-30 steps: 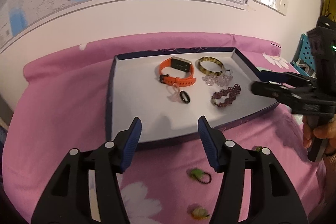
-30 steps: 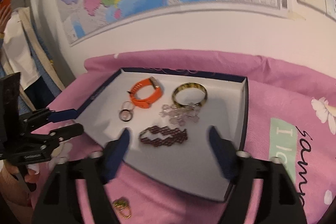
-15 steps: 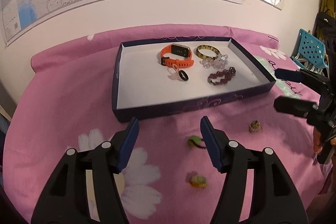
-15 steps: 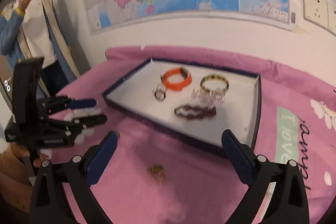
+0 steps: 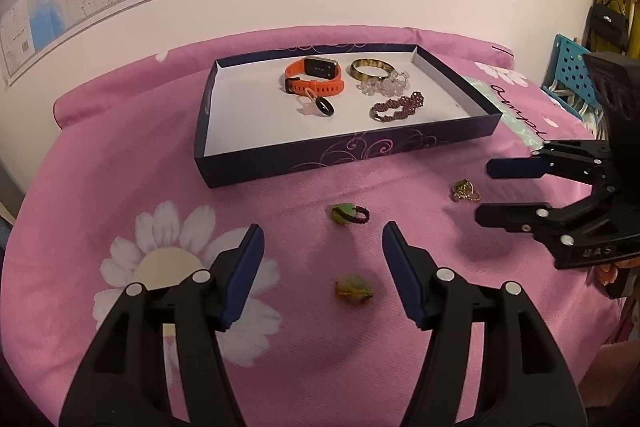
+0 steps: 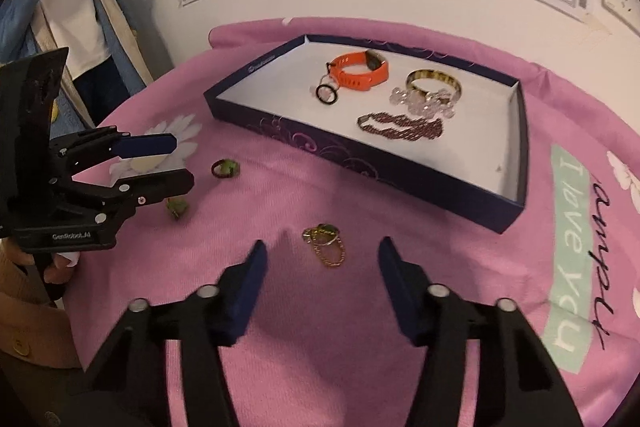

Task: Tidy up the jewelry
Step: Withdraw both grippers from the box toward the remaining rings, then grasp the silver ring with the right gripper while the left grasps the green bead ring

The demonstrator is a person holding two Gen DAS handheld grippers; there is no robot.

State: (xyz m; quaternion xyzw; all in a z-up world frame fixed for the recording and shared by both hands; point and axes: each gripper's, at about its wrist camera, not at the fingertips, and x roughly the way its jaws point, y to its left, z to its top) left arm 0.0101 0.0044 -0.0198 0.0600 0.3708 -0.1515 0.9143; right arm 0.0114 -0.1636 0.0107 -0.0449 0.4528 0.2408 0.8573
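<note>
A dark blue tray [image 5: 256, 167] [image 6: 384, 171] on the pink cloth holds an orange watch band [image 5: 316, 77], a gold bangle [image 5: 370, 67], a clear bead bracelet [image 5: 384, 87], a maroon bracelet [image 5: 398, 107] and two rings [image 5: 320, 106]. On the cloth in front lie a green-stone ring [image 5: 349, 214], a green and yellow piece [image 5: 354, 291] and a gold chain piece [image 5: 465, 191] [image 6: 326, 245]. My left gripper [image 5: 322, 239] [image 6: 180, 163] is open and empty, just above the green and yellow piece. My right gripper [image 6: 320, 255] [image 5: 484, 193] is open and empty around the gold chain piece.
A map covers the wall behind the bed. A person [image 6: 60, 11] stands at the left in the right wrist view. A blue crate [image 5: 572, 71] and a black bag [image 5: 608, 23] are at the right.
Both grippers have drawn back from the tray and dropped towards the cloth. The left now faces the loose green pieces, the right the gold chain piece. Both stayed open.
</note>
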